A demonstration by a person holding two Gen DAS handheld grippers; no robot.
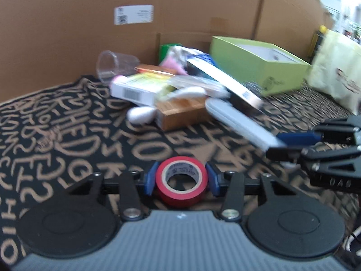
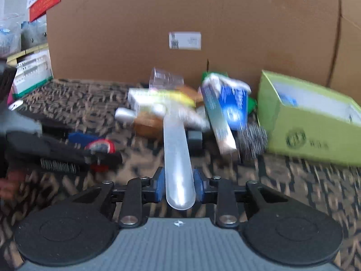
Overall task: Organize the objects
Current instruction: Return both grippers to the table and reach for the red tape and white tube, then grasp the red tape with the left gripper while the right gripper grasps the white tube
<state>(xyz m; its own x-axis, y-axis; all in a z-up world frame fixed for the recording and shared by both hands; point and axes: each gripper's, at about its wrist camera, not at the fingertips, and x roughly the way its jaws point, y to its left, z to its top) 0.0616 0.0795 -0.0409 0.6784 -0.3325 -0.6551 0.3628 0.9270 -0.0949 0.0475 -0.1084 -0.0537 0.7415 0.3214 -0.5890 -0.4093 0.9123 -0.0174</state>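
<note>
Both views are smeared by motion blur, so the labels on the boxes in the pile [image 1: 171,90] cannot be read, and I can't tell what several of the soft white pieces are. The far end of the grey case [image 2: 177,158] runs under the heap and is hidden there.

My left hand-held gripper [image 1: 181,178] is clamped on a roll of red tape [image 1: 181,181], its blue pads pressing the roll from both sides, the cardboard core facing up toward the camera. My right hand-held gripper [image 2: 178,188] is closed on the near, rounded end of the long, smooth, glossy case, which points straight away from me toward the pile. In the left view that case [image 1: 239,124] slants across the tabletop [image 1: 56,122].

The tabletop wears a dark cloth printed with tan lettering. A clear plastic cup [image 1: 116,66] lies on its side behind the pile. An open lime-green cardboard box [image 1: 259,67] sits to the right, before a big brown carton [image 1: 203,4].
</note>
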